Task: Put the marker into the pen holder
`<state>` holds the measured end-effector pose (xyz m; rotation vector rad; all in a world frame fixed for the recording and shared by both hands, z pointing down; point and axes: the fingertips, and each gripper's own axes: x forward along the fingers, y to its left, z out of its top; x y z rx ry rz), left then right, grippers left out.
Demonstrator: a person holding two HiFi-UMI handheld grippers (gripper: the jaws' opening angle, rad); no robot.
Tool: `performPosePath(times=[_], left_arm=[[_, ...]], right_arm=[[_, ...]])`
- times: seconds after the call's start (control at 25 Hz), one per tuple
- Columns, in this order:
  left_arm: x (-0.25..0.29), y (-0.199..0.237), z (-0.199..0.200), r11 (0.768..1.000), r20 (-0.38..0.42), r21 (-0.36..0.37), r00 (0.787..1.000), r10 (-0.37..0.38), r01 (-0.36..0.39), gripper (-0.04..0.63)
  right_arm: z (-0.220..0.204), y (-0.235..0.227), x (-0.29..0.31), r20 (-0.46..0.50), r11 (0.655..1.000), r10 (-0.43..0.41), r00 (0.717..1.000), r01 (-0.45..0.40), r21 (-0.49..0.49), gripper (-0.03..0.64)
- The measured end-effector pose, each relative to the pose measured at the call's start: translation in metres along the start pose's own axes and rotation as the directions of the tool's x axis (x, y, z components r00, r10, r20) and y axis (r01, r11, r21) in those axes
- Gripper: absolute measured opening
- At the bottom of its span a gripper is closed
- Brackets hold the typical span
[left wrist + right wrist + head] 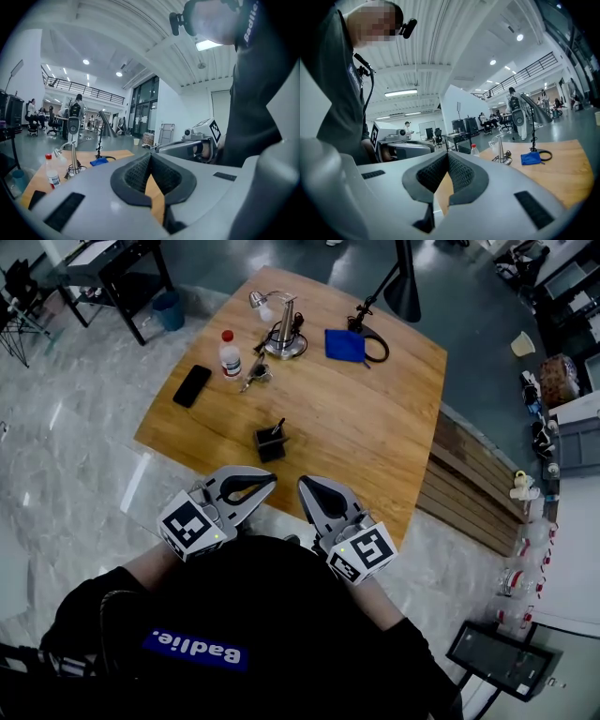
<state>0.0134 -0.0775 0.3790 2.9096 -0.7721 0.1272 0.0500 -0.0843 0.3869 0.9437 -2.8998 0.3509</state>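
Note:
A small black pen holder (270, 443) stands on the wooden table (375, 427), near its front. A dark marker (278, 428) sticks up out of it, leaning right. Both grippers are held close to the person's body at the table's near edge, well short of the holder. My left gripper (271, 480) (150, 157) is shut with nothing in it. My right gripper (304, 485) (447, 154) is also shut and empty. In both gripper views the jaws hide the holder.
Farther back on the table are a black phone (192, 385), a red-capped bottle (230, 354), keys (255, 377), a desk lamp (282, 330), a blue cloth (344, 344) and a black cable loop (377, 345). A blue bin (169, 310) sits on the floor.

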Motion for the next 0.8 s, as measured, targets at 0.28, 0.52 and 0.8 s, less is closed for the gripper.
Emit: performPosePath(times=[0.28, 0.52, 0.8], left_arm=[[0.000, -0.002, -0.001, 1.000, 0.003, -0.013, 1.000, 0.002, -0.002, 0.009], [0.001, 0.000, -0.001, 1.000, 0.000, -0.027, 1.000, 0.001, -0.001, 0.009], [0.004, 0.004, -0.004, 1.000, -0.002, -0.030, 1.000, -0.001, 0.001, 0.009]], right_arm=[[-0.006, 0.001, -0.002, -0.010, 1.000, -0.004, 1.000, 0.004, 0.006, 0.006], [-0.009, 0.001, -0.001, -0.027, 1.000, 0.002, 1.000, -0.001, 0.016, 0.006], [-0.013, -0.003, 0.002, -0.041, 1.000, 0.006, 0.999, -0.005, 0.013, 0.006]])
